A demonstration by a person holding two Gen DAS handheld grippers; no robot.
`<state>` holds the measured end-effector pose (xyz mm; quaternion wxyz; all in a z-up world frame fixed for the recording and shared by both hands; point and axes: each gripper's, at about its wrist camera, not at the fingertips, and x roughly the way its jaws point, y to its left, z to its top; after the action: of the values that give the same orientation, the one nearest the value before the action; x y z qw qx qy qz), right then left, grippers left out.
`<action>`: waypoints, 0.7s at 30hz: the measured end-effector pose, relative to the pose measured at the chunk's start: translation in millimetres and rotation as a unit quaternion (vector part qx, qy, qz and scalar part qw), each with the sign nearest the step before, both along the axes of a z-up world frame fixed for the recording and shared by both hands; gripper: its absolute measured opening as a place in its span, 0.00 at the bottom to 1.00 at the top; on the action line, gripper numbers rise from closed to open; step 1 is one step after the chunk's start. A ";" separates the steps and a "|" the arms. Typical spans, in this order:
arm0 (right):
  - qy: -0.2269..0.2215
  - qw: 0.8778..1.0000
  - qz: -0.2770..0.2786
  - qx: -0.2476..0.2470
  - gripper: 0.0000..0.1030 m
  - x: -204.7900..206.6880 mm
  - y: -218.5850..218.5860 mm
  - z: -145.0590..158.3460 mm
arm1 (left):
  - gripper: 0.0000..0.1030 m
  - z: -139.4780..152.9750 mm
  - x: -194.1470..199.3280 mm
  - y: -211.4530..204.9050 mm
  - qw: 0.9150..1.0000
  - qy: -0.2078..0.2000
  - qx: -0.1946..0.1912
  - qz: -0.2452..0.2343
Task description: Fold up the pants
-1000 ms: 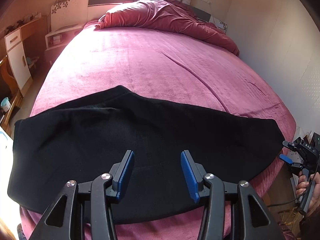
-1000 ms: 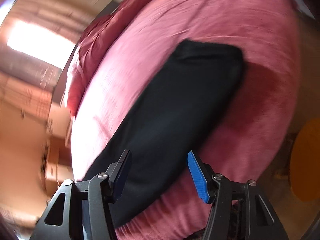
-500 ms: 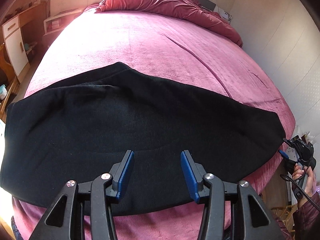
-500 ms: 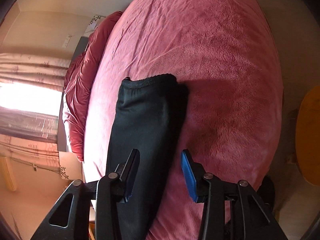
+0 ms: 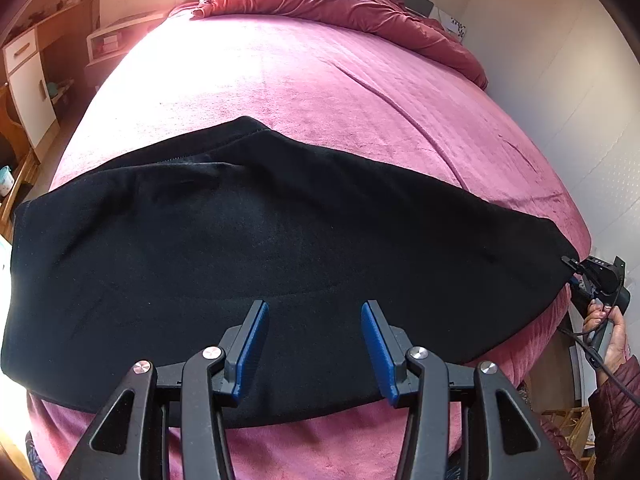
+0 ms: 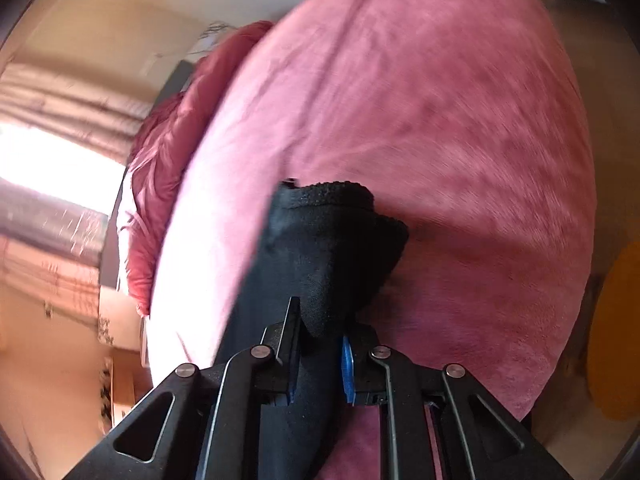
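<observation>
Black pants (image 5: 248, 248) lie folded lengthwise across the near end of a bed with a pink cover (image 5: 304, 80). My left gripper (image 5: 314, 344) is open and empty, hovering just above the pants' near edge at their middle. My right gripper (image 6: 318, 344) is shut on the pants (image 6: 328, 248) at their right end, with the hem bunched up between the blue pads. In the left wrist view the right gripper (image 5: 572, 270) shows at the pants' far right tip, held by a hand.
A rumpled red duvet (image 5: 352, 4) lies along the head of the bed. A white cabinet and wooden furniture (image 5: 28, 80) stand left of the bed. A wall (image 5: 568, 80) runs along the right side. A yellow round object (image 6: 616, 332) sits on the floor right.
My right gripper has closed in on the pants' right end and shut on the hem. My left gripper stayed open and drifted slightly closer over the pants.
</observation>
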<state>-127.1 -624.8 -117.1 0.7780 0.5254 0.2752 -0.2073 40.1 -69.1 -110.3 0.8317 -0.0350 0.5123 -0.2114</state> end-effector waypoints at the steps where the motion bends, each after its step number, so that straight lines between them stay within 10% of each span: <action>1: -0.008 1.000 0.012 -0.013 0.16 3.2 3.0 11.9 | 0.48 -0.2 1.9 1.2 1.000 0.003 -0.006 0.000; 11: -0.044 0.969 0.207 -0.127 0.14 70.2 101.7 100.4 | 0.47 12.2 12.6 9.6 0.997 0.024 -0.077 -0.005; 21: -0.013 0.913 0.385 -0.136 0.14 125.8 244.7 72.2 | 0.47 12.4 24.9 15.5 0.987 0.063 -0.147 -0.011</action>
<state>-1.3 -380.2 -44.9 0.8650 0.2703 0.4152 0.0798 65.0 -53.6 -97.9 0.7812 -0.1645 0.5272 -0.2911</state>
